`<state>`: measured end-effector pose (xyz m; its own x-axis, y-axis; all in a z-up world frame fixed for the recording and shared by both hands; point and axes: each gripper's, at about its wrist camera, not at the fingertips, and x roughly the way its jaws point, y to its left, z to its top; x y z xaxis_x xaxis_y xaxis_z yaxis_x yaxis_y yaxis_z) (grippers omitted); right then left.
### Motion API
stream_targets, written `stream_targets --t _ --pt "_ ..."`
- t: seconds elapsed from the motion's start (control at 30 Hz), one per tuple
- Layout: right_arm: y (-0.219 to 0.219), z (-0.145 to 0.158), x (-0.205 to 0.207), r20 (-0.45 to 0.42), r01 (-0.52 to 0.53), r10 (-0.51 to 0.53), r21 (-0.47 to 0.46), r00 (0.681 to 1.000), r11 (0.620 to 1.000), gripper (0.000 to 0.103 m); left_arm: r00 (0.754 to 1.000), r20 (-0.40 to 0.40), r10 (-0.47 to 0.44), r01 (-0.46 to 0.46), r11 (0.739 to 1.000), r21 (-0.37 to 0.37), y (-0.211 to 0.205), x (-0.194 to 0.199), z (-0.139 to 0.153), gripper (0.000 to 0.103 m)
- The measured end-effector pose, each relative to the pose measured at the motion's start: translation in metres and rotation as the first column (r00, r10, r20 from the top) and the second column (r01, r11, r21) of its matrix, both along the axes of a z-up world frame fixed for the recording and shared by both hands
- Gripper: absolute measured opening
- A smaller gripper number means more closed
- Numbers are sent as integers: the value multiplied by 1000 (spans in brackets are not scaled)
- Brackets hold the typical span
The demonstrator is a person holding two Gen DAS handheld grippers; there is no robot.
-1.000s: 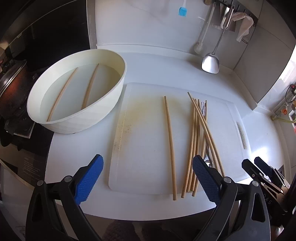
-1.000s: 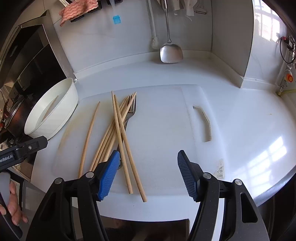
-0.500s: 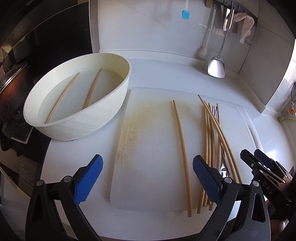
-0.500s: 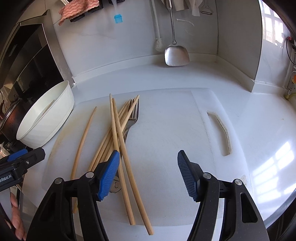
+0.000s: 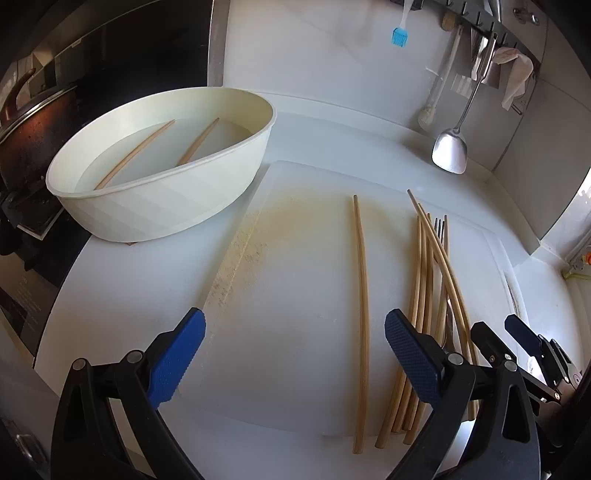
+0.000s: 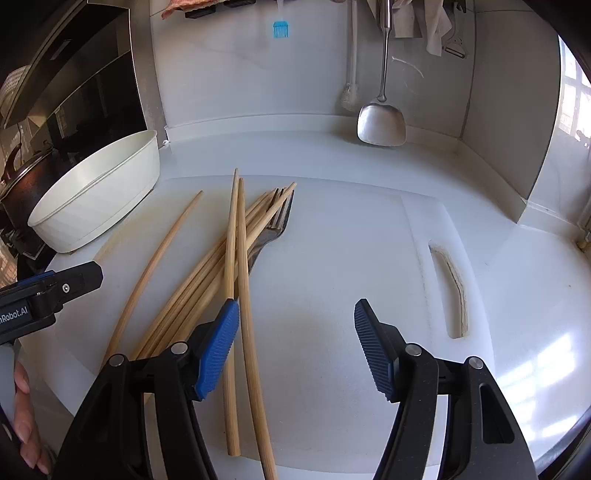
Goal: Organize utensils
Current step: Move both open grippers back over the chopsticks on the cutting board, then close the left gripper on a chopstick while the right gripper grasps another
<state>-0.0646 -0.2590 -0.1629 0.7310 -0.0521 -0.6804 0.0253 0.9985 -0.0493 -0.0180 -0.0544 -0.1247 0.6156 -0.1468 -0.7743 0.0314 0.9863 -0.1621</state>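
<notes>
Several bamboo chopsticks [image 5: 424, 280] lie in a loose pile on a white cutting board [image 5: 295, 258], with a metal fork [image 6: 275, 230] under them. One chopstick [image 5: 362, 266] lies apart to the pile's left. A white oval bowl [image 5: 166, 206] at the left holds two chopsticks [image 5: 136, 153]. My left gripper [image 5: 293, 358] is open and empty low over the board's near edge, the single chopstick between its fingers. My right gripper [image 6: 295, 347] is open and empty, its left finger [image 6: 218, 350] over the pile [image 6: 221, 266].
A steel spatula [image 6: 382, 122], a brush and a blue silicone brush [image 6: 280, 29] hang on the back wall. A dark pot [image 5: 26, 125] sits on the stove at the left. The bowl also shows in the right wrist view [image 6: 99, 199]. The board's handle slot [image 6: 452, 288] is at right.
Both grippers have moved forward and lower toward the board and chopsticks. Both stay open. The chopsticks and bowl have not moved.
</notes>
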Motion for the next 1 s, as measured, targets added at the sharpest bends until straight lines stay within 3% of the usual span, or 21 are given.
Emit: stream_targets --t 0.7,1.0 --pt "2 -12 6 -15 -18 18 -2 1000 1000 61 1000 -9 6 -5 1000 30 -15 13 -16 96" --pt "0 -13 9 -14 -5 5 -1 1000 1000 61 1000 -21 0 2 996 91 -28 21 -27 96"
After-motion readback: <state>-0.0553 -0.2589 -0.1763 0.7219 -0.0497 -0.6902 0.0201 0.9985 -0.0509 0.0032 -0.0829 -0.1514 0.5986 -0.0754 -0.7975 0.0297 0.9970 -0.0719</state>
